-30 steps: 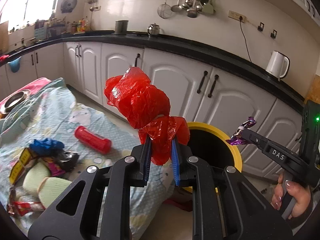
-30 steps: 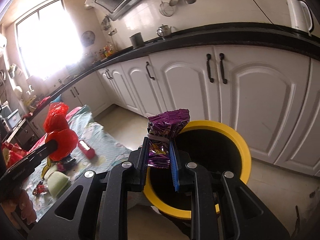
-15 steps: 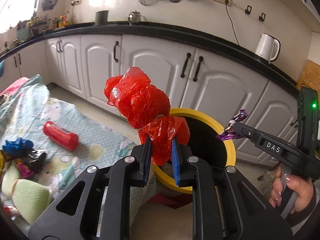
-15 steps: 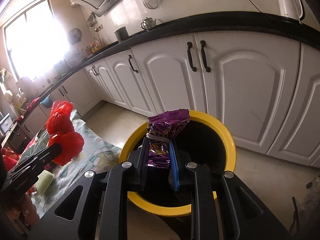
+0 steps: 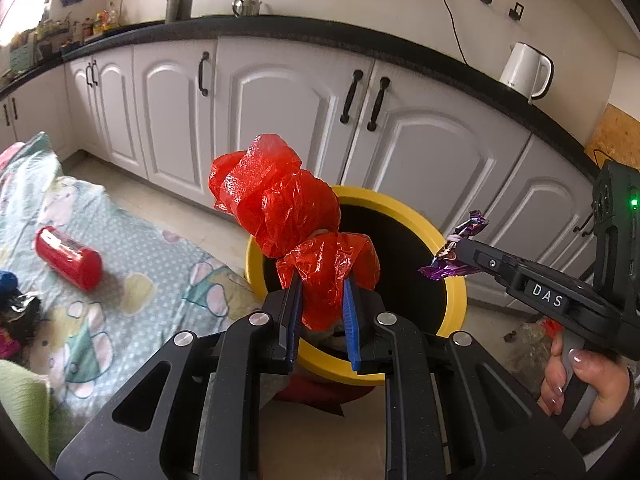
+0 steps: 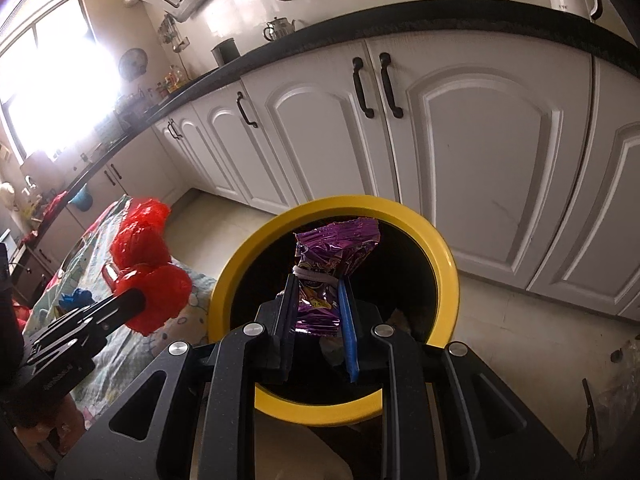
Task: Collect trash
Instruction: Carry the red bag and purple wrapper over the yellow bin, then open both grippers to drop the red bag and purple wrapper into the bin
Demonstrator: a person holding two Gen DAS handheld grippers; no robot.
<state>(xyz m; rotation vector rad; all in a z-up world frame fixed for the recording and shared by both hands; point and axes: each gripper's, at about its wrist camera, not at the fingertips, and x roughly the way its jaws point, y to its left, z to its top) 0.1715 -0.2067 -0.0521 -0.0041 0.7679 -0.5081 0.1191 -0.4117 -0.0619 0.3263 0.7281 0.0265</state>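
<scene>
My left gripper (image 5: 321, 286) is shut on a crumpled red plastic bag (image 5: 280, 208) and holds it above the near rim of the yellow-rimmed bin (image 5: 456, 280). My right gripper (image 6: 318, 296) is shut on a purple foil wrapper (image 6: 332, 252) and holds it over the bin's dark opening (image 6: 444, 264). The right gripper (image 5: 456, 254) with the wrapper (image 5: 460, 248) shows at the right of the left wrist view. The left gripper (image 6: 136, 300) with the red bag (image 6: 148, 256) shows at the left of the right wrist view.
A table with a patterned cloth (image 5: 160, 276) stands left of the bin. On it lie a red can (image 5: 68, 258) and more wrappers (image 5: 16, 312). White cabinets (image 5: 280, 120) under a black counter run behind the bin. A white kettle (image 5: 524, 70) stands on the counter.
Both grippers have moved toward the bin with their loads. The bin now looks larger and closer, and the purple wrapper sits over its opening.
</scene>
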